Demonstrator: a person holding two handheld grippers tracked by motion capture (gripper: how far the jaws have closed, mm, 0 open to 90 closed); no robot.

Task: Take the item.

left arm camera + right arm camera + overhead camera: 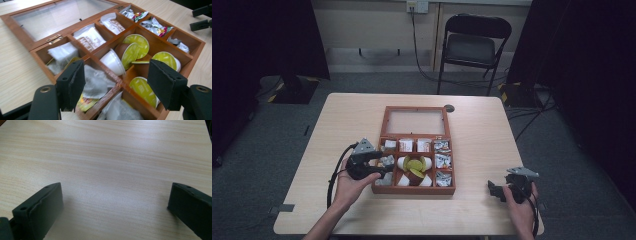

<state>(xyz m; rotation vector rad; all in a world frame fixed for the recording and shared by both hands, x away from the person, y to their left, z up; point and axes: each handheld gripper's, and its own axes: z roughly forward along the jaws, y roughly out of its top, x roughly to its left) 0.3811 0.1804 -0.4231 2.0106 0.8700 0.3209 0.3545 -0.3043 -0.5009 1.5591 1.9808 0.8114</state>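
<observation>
A wooden compartment box [414, 190] with its glass lid [415, 121] laid open sits mid-table. Its middle cells hold white pods with green foil tops [414, 164], its outer cells paper and foil sachets [442, 161]. My left gripper [388, 167] hovers open over the box's left cells; in the left gripper view its jaws stand wide apart above white sachets [96, 81] and green-topped pods [136, 46]. My right gripper [493, 189] rests open near the table's front right, above bare wood [112, 170], nothing between its jaws.
The light wooden table [347, 125] has bare room left, right and in front of the box. A black folding chair [472, 47] stands behind the table. Cables run across the grey floor [532, 107]. A small round grommet [449, 108] sits near the far edge.
</observation>
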